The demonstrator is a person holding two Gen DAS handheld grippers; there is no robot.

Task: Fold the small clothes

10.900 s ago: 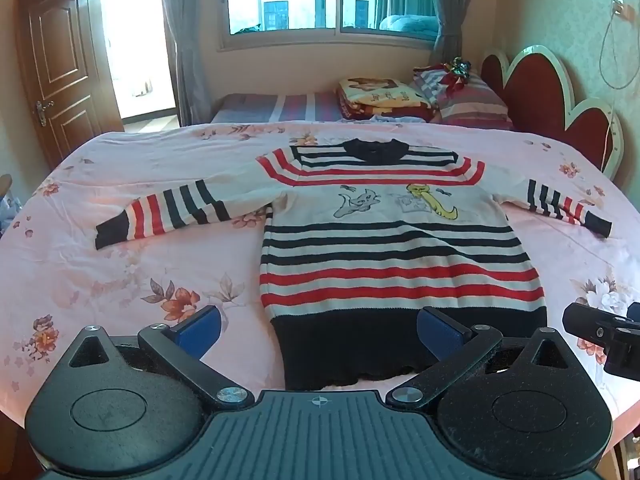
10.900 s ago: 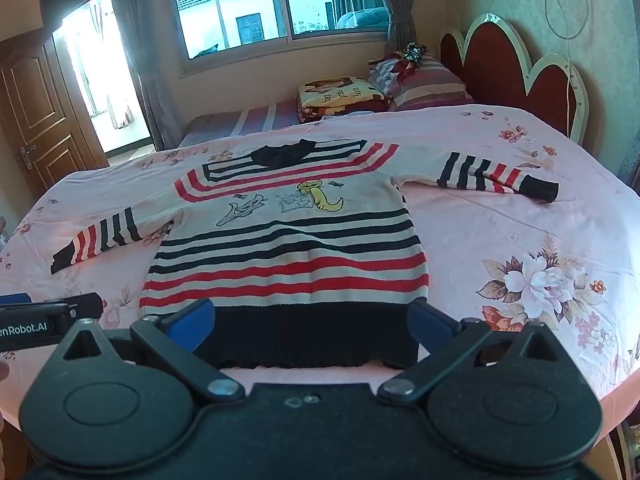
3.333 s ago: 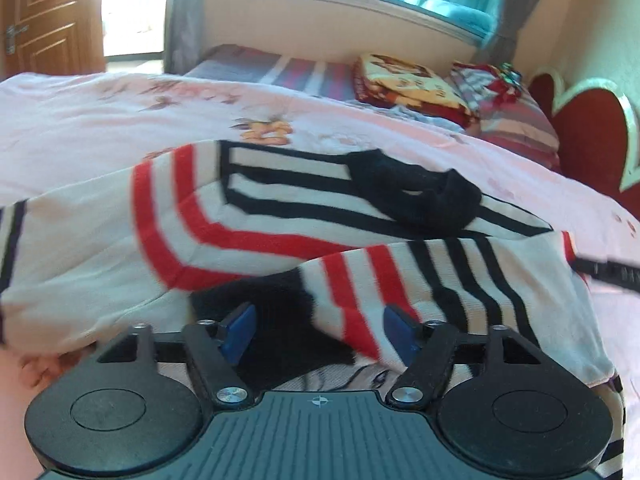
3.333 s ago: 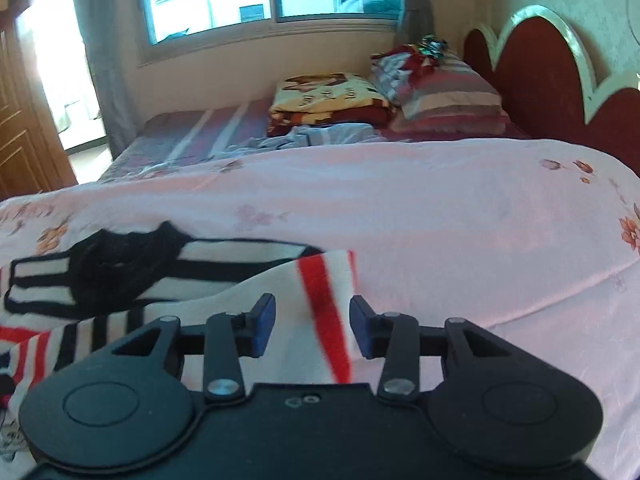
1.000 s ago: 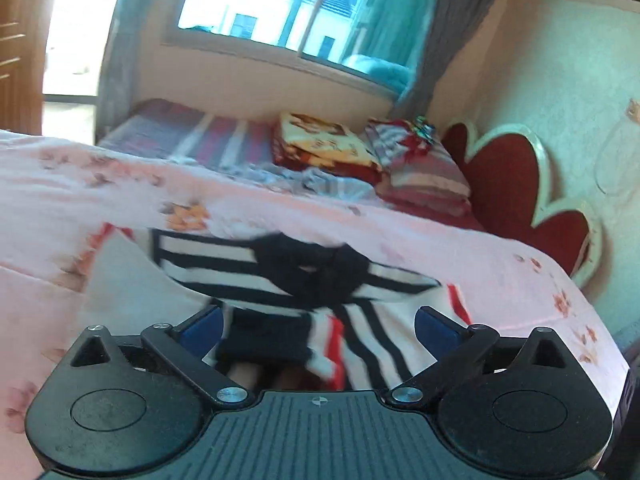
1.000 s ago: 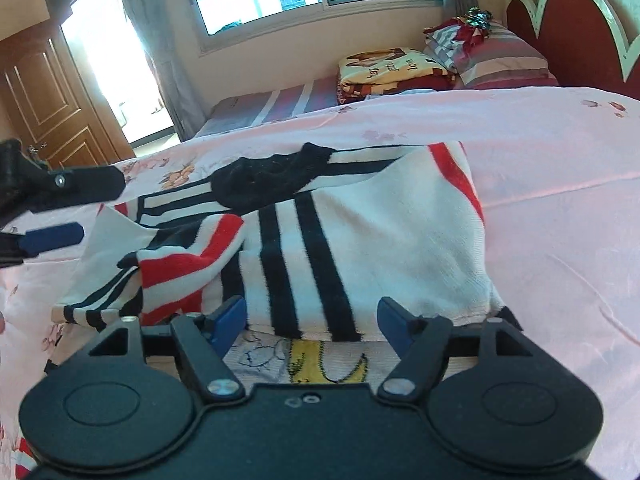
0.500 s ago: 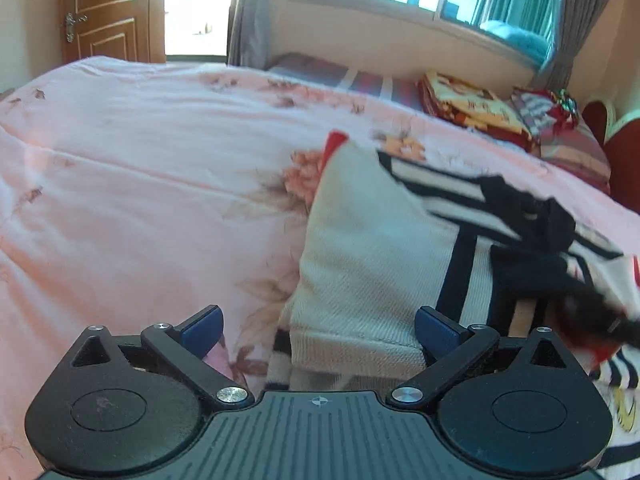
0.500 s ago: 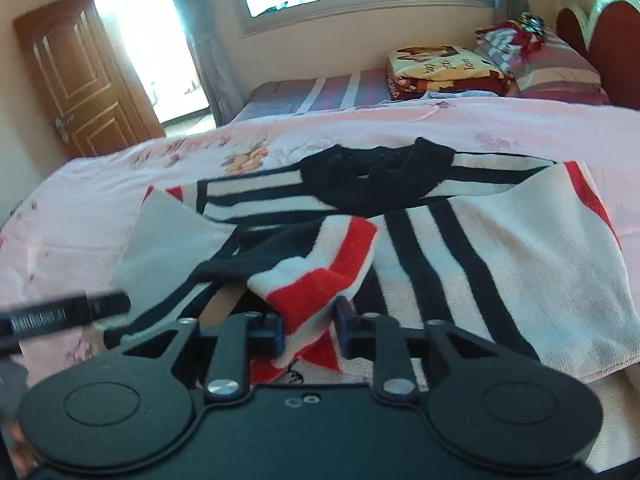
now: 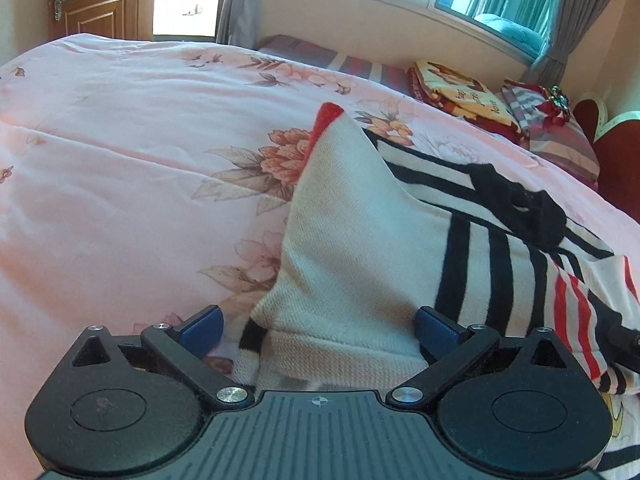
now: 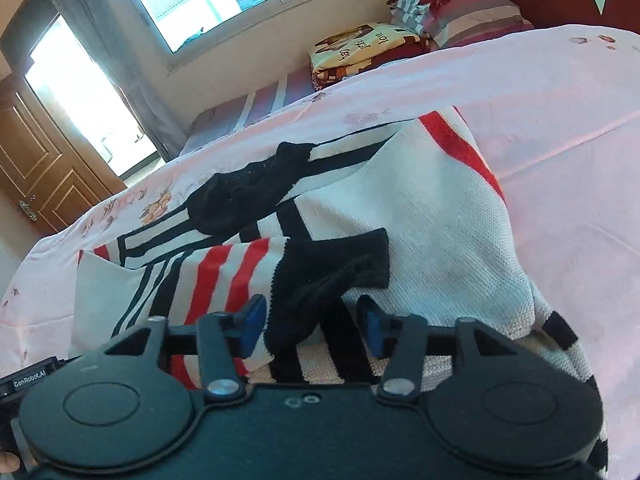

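Left wrist view shows the left gripper (image 9: 318, 326) spread wide over the sweater's (image 9: 360, 240) folded white shoulder, its pads clear of the cloth. The sweater lies on the pink floral bed (image 9: 120, 160), both sleeves folded in across the chest, collar (image 9: 516, 204) toward the far edge. In the right wrist view, the right gripper (image 10: 312, 330) is opening, about half apart; the black cuff (image 10: 332, 276) of a striped sleeve sits between its fingers, unpinched.
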